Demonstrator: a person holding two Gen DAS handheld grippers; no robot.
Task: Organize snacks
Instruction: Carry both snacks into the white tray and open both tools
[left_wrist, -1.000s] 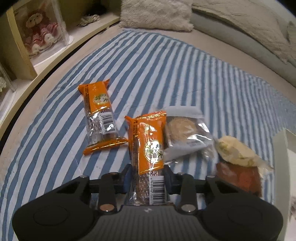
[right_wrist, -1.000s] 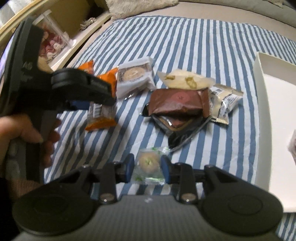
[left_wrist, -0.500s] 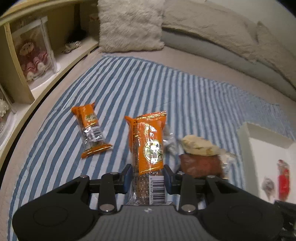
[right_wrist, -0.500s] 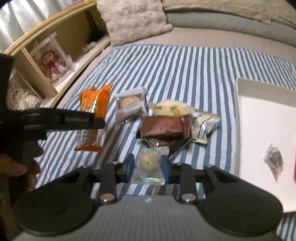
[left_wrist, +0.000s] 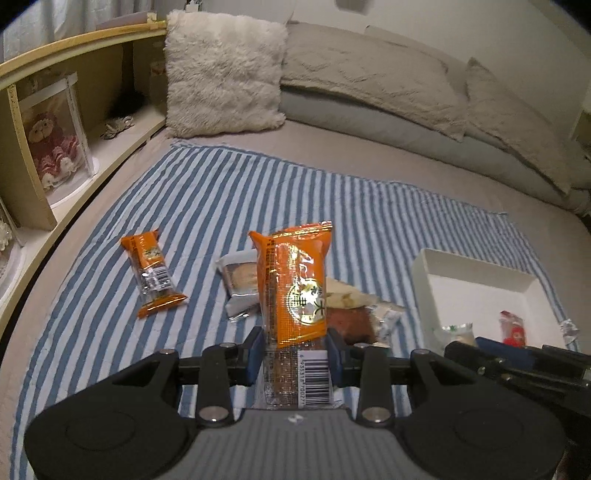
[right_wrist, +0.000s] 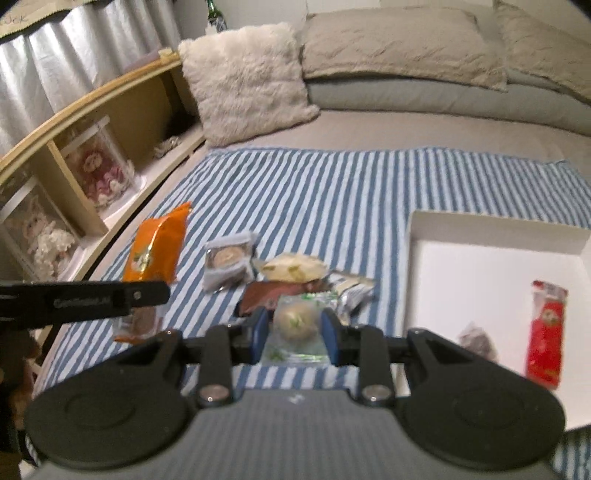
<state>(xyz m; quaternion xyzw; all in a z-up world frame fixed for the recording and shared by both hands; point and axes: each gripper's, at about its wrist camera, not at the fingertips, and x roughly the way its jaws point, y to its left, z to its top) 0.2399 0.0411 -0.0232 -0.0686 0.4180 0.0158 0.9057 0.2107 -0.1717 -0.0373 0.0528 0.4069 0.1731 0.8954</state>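
My left gripper is shut on an orange snack bar and holds it upright above the striped cloth. My right gripper is shut on a clear packet with a round pastry, lifted above the snack pile. A second orange bar lies on the cloth to the left. A pile of snacks sits mid-cloth: a round biscuit pack, a pale packet, a brown packet. A white box on the right holds a red packet and a dark one.
The blue-striped cloth covers a bed. A fluffy pillow and grey pillows lie at the back. A wooden shelf with dolls in clear boxes runs along the left.
Both grippers have risen and pulled back with their snacks in them. The white box and the far pillows have come more into view.
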